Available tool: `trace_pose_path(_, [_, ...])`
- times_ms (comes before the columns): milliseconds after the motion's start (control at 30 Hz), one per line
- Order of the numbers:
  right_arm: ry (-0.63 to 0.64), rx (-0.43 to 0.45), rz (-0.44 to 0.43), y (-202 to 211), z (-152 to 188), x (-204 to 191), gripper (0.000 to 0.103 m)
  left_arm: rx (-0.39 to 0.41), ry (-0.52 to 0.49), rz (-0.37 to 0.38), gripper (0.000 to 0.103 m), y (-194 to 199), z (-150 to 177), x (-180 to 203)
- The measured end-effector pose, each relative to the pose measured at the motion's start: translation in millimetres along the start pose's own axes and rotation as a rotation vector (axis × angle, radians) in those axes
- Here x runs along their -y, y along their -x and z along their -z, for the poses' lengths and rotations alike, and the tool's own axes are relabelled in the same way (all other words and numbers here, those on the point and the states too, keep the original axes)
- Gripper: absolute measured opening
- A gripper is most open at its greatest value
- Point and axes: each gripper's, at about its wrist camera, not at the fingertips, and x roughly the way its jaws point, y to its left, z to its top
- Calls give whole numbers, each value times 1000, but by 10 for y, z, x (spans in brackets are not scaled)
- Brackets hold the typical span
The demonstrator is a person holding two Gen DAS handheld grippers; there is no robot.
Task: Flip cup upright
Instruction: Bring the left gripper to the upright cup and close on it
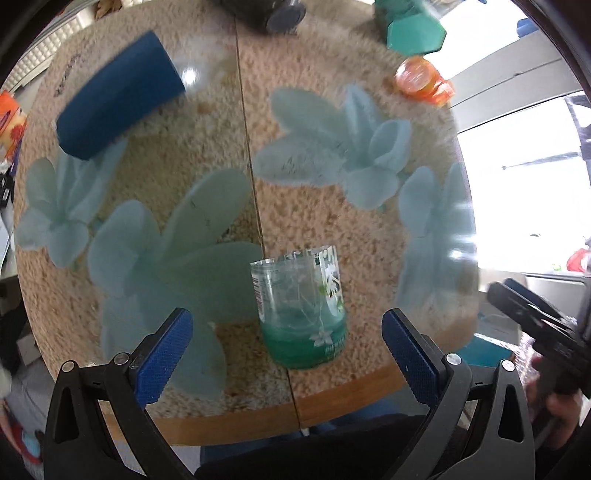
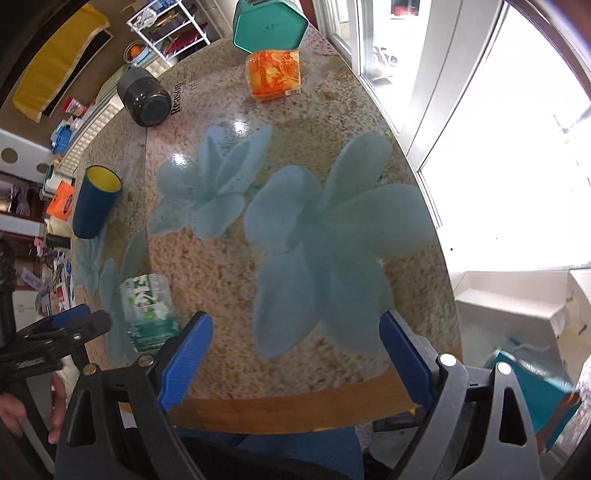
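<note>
Looking down my left gripper [image 1: 287, 330], I saw its blue-padded jaws spread wide and holding nothing, with the clear glass cup with a green base and white flower print [image 1: 301, 308] standing between them a little beyond the tips, near the front edge of the round sand-and-blue-flower patterned table [image 1: 332, 397]. Its open rim faced up and the heavy green base sat on the tabletop, so I judged the cup already upright, though motion blur left the rim soft. To finish well, I reckoned the left gripper should draw straight back without swinging sideways, since either pad could clip the glass and tip it again. My right gripper [image 2: 295, 343] was likewise released and empty, hanging over the table's near edge, well to the right of the cup [image 2: 149, 314]; from its camera the left gripper [image 2: 55, 332] showed at the lower left, close beside the cup. Both tools pointed forward and downward across the table, roughly level with each other. Farther out lay a dark blue tumbler with a yellow inside [image 2: 94, 203] on its side, then a dark glass jar [image 2: 146, 98], also lying down, an orange translucent block [image 2: 275, 74], and at the far rim a teal hexagonal tin [image 2: 269, 24].
</note>
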Motion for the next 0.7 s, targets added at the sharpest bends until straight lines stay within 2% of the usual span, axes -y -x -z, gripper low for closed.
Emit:
trace_pose_path(333, [51, -39, -26, -110, -113, 297, 92, -64, 101, -85, 103, -469, -107, -73])
trace_pose_path(467, [48, -45, -44, -137, -119, 388, 92, -53, 122, -91, 102, -510, -151, -145])
trace_pose_path(633, [48, -48, -61, -146, -124, 407, 92, -98, 168, -55, 91, -599, -193, -317])
trace_pose_path(700, [53, -41, -59, -125, -135, 402, 92, -111, 175, -48, 79, -670, -201, -344])
